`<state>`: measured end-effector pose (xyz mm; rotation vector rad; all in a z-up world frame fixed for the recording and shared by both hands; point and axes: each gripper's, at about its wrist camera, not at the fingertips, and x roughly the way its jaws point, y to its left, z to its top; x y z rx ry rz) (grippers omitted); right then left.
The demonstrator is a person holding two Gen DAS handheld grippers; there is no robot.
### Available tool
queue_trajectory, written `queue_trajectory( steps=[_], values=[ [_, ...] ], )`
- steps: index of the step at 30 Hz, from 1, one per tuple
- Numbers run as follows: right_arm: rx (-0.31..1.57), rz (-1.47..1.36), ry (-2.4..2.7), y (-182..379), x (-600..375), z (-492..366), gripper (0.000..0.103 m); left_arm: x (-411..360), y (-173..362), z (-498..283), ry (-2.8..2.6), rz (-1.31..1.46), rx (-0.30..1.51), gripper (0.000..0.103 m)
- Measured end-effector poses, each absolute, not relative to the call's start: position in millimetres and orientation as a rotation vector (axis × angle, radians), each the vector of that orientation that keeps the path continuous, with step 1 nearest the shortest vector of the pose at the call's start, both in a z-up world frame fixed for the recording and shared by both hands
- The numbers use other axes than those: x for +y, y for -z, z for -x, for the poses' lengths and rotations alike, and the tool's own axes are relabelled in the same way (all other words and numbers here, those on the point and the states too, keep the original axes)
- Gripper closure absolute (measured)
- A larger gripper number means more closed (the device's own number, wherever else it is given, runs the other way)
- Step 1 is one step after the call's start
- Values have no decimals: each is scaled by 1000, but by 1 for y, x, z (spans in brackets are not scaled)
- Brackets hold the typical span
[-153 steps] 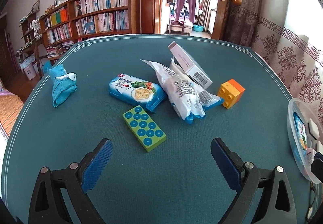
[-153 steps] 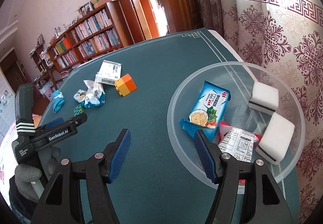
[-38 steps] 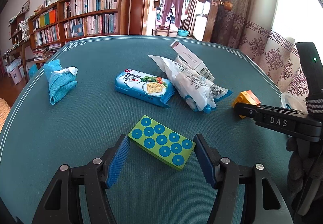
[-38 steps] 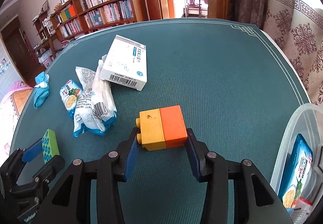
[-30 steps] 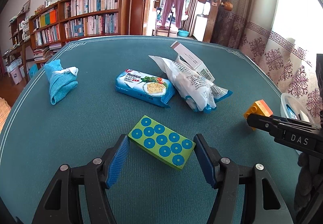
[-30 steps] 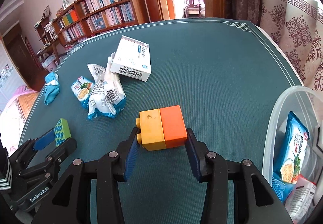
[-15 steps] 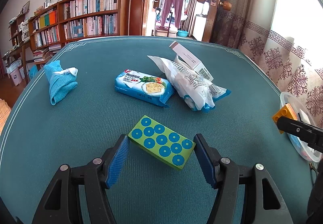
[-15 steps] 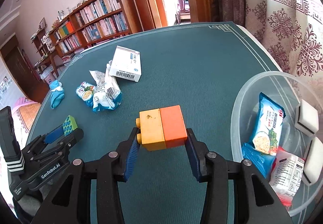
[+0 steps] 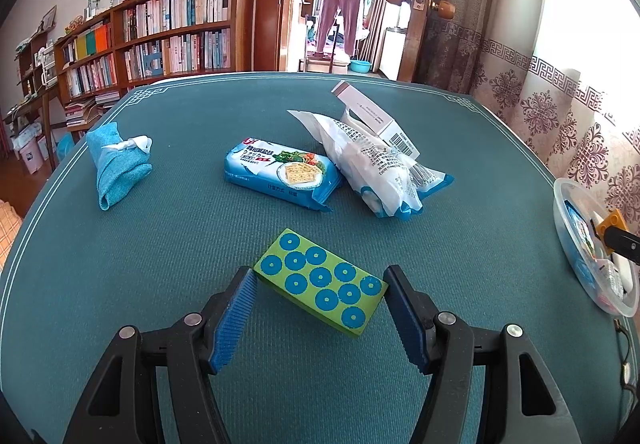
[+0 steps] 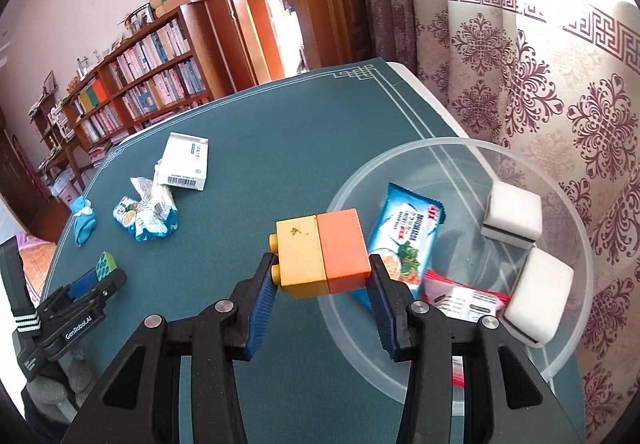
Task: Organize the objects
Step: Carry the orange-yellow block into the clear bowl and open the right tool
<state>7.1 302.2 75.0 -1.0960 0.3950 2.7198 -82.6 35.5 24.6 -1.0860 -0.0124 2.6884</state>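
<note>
Nearest in the right wrist view, the right claw (image 10: 320,276) clamps the yellow-and-orange block (image 10: 322,254) by its two ends, holding it in the air at the near rim of the clear tub (image 10: 400,160), a position that looks meant for dropping it in. Inside the tub already lie a blue cracker packet (image 10: 404,232), a red-and-white packet (image 10: 468,298) and two white sponges (image 10: 512,214), so this seems the collecting place. In the left wrist view, the left claw (image 9: 318,290) grips the green studded block (image 9: 322,280) across its length, tilted, above the bench (image 9: 160,324), probably waiting its turn. Farther out on the bench rest another blue cracker packet (image 9: 280,174), a white crinkled bag (image 9: 372,164) with a white carton (image 9: 376,118) leaning on it, and off to the left a rolled blue cloth (image 9: 118,162), all apparently left to gather.
</note>
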Motion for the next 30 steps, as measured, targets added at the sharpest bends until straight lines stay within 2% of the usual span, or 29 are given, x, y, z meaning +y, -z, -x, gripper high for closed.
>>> queue_trajectory(
  steps=[15, 30],
  values=[
    [484, 1053, -2621, -69, 350, -18, 56, 36, -24, 82, -2688, 1085, -2, 34],
    [479, 1035, -2579, -65, 364, -35, 56, 37, -22, 81, -2685, 1086, 2, 34]
  ],
)
